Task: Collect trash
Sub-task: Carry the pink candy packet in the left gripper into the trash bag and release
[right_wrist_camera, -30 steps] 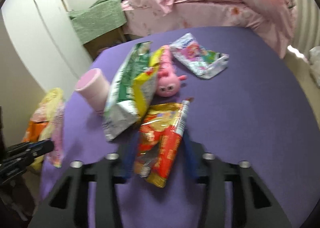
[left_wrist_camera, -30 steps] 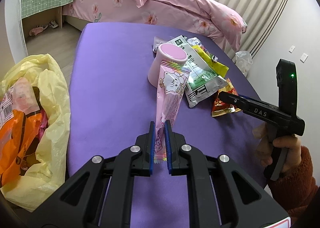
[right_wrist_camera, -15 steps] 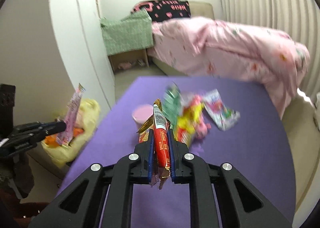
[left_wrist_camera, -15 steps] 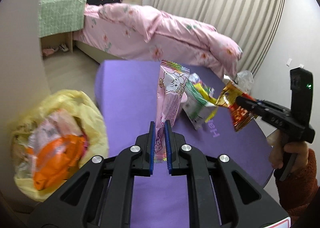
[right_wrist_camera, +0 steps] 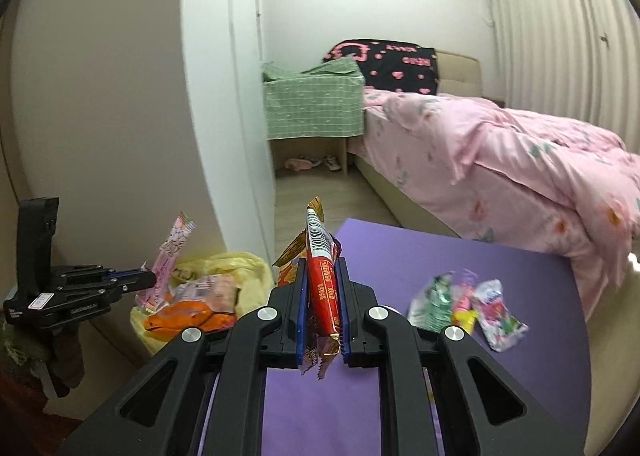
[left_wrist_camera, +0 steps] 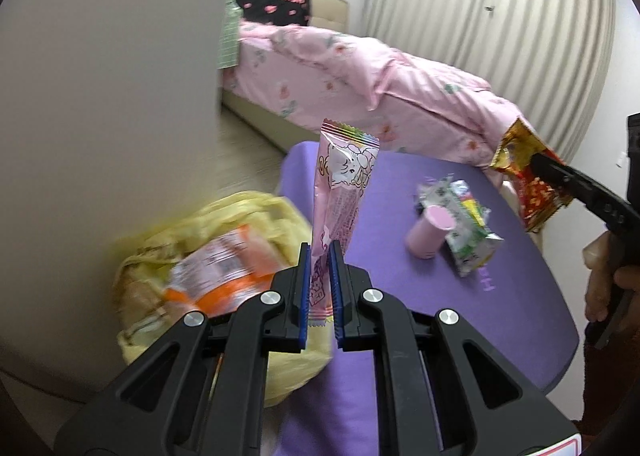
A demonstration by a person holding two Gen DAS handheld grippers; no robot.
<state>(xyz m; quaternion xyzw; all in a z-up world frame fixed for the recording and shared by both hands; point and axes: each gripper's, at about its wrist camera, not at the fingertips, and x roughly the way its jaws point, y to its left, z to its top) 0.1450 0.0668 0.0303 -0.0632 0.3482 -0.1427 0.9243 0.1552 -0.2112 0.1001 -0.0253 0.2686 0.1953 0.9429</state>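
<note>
We hold a pink wrapper clamped in our left gripper above the yellow bag, our right gripper clenching a red packet.

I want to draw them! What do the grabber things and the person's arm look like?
Both the left gripper and right gripper are black plastic with cut-out arms, silver screws and blue ridged finger pads. A white sticker marks the left one's side. The right hand wears a fuzzy dark-red sleeve.

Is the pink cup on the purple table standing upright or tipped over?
Tipped over. The pink cup lies on its side on the purple table, its round end facing up and right, beside the green wrapper.
</note>
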